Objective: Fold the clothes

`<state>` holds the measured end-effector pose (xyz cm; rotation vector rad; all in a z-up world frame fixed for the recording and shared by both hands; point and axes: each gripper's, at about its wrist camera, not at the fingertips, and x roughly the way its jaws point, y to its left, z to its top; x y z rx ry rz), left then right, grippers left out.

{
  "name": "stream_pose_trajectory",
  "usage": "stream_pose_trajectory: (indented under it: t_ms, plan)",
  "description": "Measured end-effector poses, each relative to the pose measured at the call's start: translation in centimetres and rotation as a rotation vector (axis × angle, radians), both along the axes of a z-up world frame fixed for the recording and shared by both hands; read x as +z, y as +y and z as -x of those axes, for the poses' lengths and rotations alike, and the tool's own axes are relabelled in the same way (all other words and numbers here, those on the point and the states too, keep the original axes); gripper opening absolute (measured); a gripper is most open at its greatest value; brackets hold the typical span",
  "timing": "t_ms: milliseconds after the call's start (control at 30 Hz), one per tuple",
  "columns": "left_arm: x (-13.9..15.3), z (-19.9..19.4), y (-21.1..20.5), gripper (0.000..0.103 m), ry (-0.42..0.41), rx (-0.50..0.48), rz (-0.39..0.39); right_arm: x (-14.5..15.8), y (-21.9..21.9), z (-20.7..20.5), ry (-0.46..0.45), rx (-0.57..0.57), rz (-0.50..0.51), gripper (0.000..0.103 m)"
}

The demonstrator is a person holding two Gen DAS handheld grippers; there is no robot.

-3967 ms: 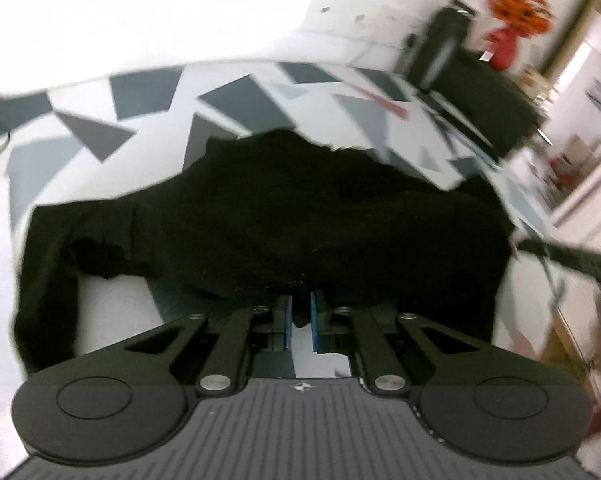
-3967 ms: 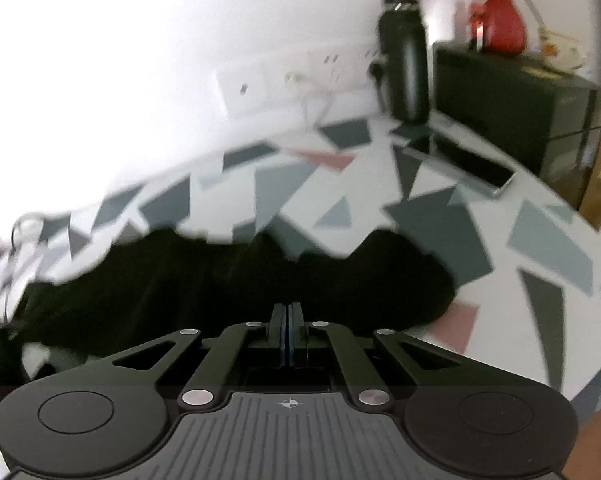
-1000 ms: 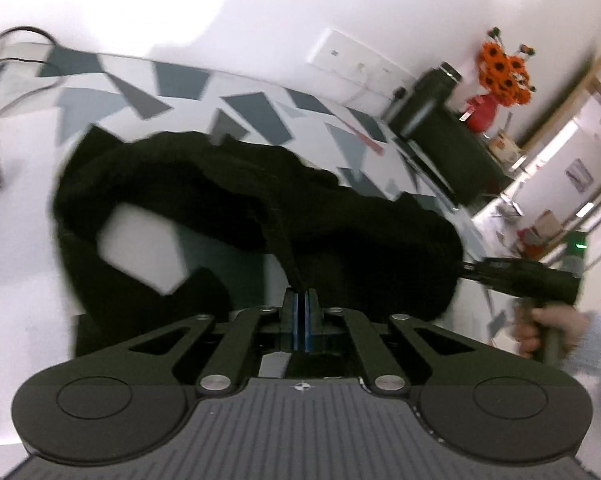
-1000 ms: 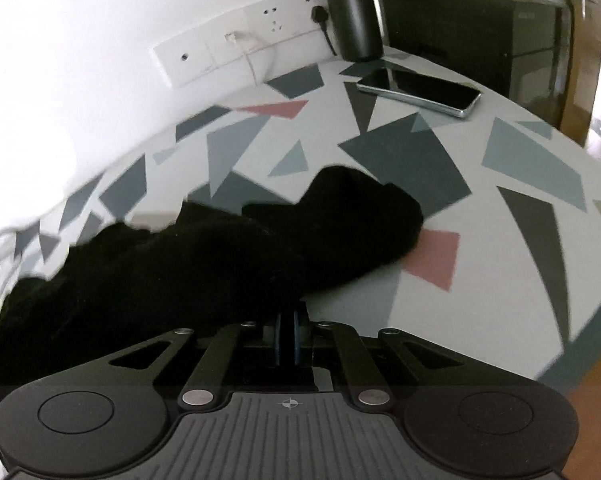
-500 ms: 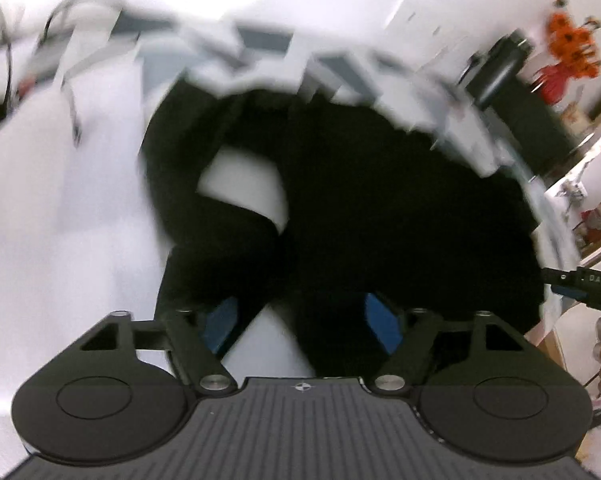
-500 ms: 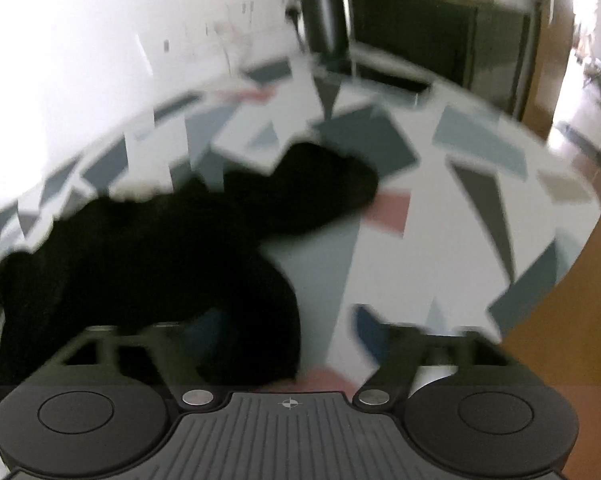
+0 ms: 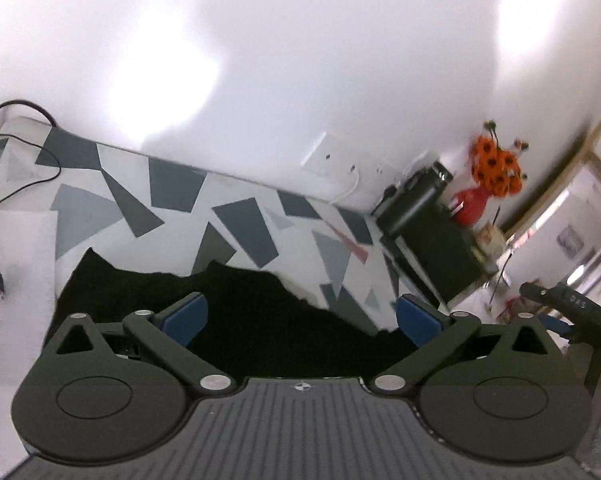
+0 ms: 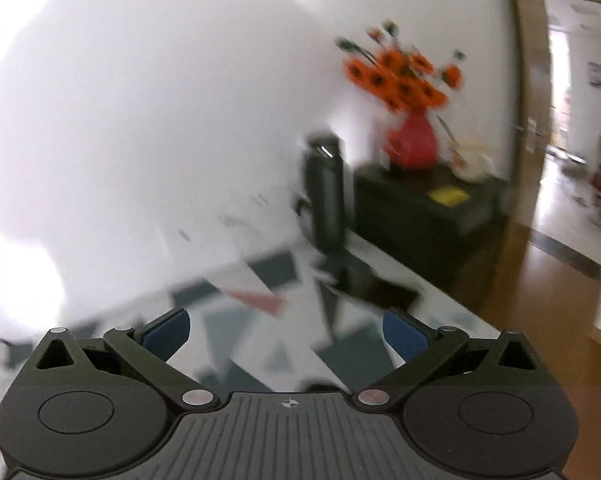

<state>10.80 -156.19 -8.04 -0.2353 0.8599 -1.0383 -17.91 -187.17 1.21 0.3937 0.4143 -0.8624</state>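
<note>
since both grippers are sitting wide apart with nothing between the pads, it's looking to me like we're in the gap between two folds, a release and reset kind of beat. the left gripper (image 7: 298, 312) is hovering over the near side of the black garment (image 7: 236, 320), its blue pads (image 7: 184, 317) spread well apart, and the cloth is lying below and between them, not pinched by either one. the garment is lying in a dark lump on the patterned table (image 7: 172, 188), ragged far edge pointing toward the wall, and honestly it's too black to be reading any creases or telling how neat the fold is. the right gripper (image 8: 286, 332) is also gaping, and its view is blurry and pointing up at the wall, the black bottle (image 8: 324, 192) and the red vase (image 8: 412, 140), so the garment isn't showing there at all. my guess for the next move: picking a fresh edge or corner, and the right one is needing to come back down toward the table before it can be grabbing anything. i'm not calling the folding finished from this.
</note>
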Motion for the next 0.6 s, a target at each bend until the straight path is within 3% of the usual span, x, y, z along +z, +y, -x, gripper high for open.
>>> stream_pose_trajectory:
  t_ms: [133,267,467,600]
  plan:
    - [1.2,-1.0,-1.3,0.102,0.003,0.054,-0.062,4.0,0.6,-2.6,-0.082,-0.046,0.097,0.102]
    - [2.2,-2.8,-1.9,0.102,0.006,0.062,-0.028,5.4,0.8,-5.8,-0.108,0.006,0.131,0.102]
    - [1.5,-4.7,-2.4,0.102,-0.003,0.113,-0.122,0.6,-0.1,-10.4,0.063,0.080,0.068,0.102]
    - [-0.4,-5.4,-2.6,0.102,-0.023,0.112,-0.183,-3.0,-1.6,-12.1,0.115,0.096,-0.009,0.102]
